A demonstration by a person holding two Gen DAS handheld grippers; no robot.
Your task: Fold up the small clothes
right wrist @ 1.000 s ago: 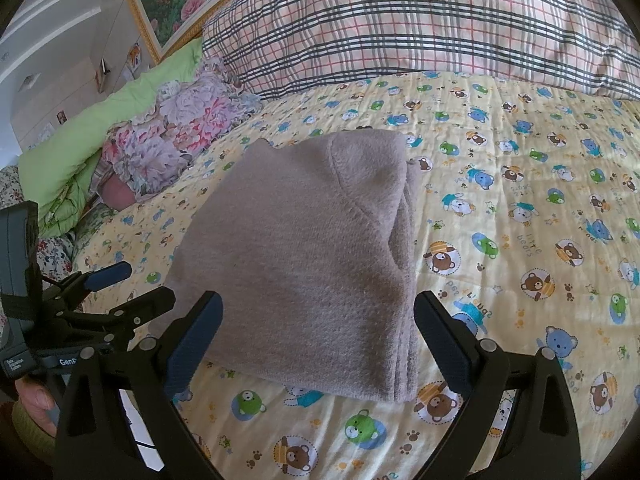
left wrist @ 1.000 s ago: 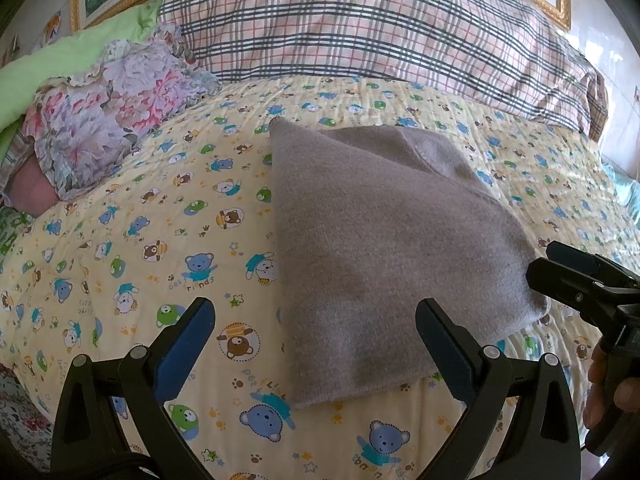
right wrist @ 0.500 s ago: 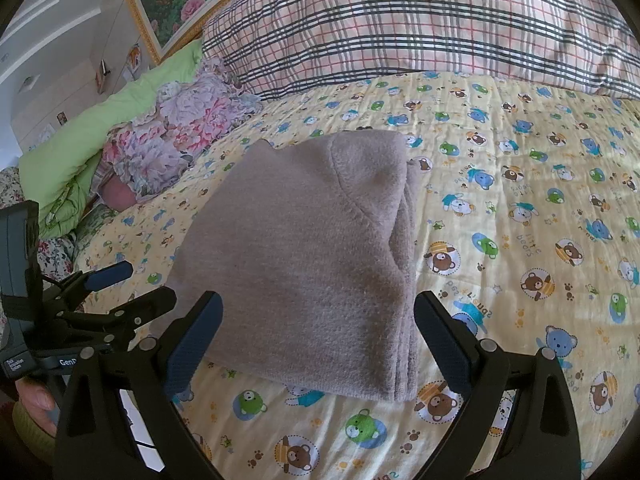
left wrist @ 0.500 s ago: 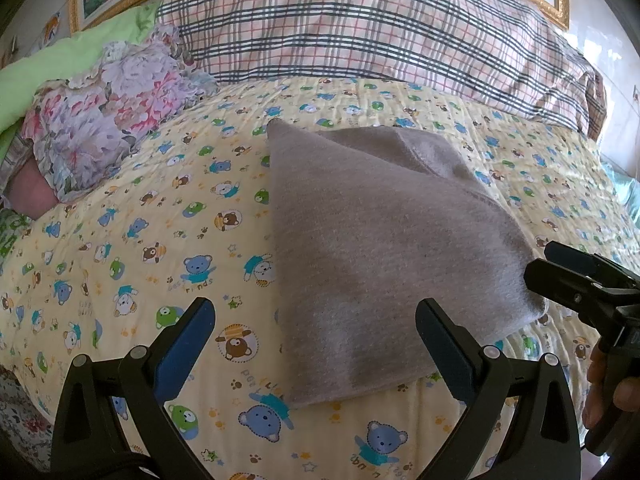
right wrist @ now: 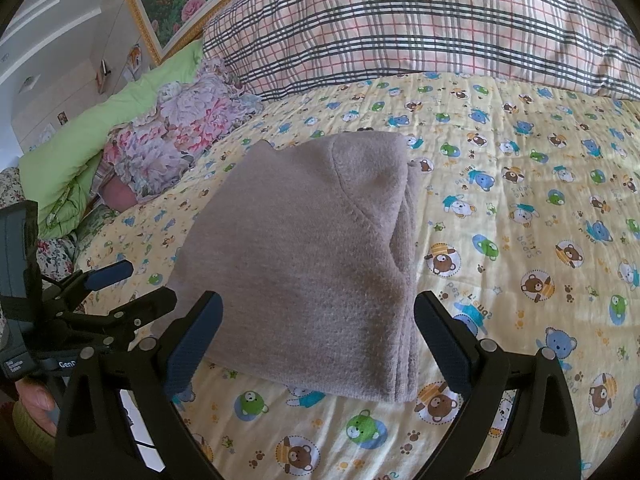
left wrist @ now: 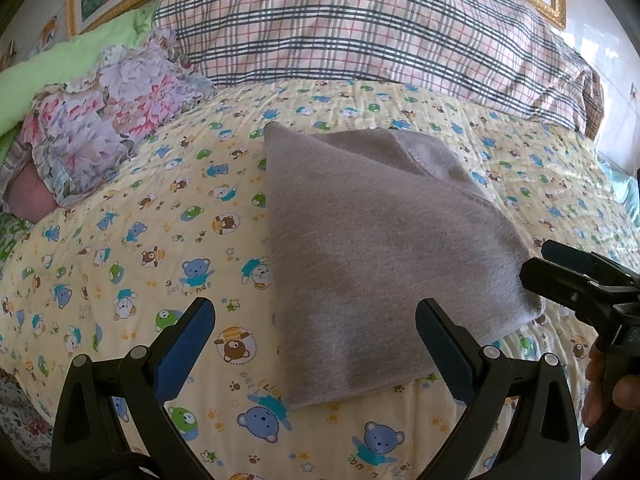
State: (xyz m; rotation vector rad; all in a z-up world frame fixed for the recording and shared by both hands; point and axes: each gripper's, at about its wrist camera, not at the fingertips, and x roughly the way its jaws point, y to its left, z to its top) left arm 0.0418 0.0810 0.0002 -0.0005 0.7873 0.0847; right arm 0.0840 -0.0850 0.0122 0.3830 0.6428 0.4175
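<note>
Lying folded into a thick grey wedge on the yellow bear-print quilt [left wrist: 132, 240], the fleece garment [left wrist: 376, 248] sits just ahead of both pairs of jaws, its stacked layered edges showing at the near corner in front of the right gripper [right wrist: 318, 326]. The left gripper [left wrist: 314, 330] hangs with its blue-padded jaws spread wide and empty, the cloth's near hem between and just beyond them, and the right gripper's jaws are likewise spread wide and hold nothing. Farther past the jaws lie a flowered pillow [left wrist: 100, 132], a green cover [right wrist: 84, 140] and a plaid pillow [left wrist: 360, 28].
</note>
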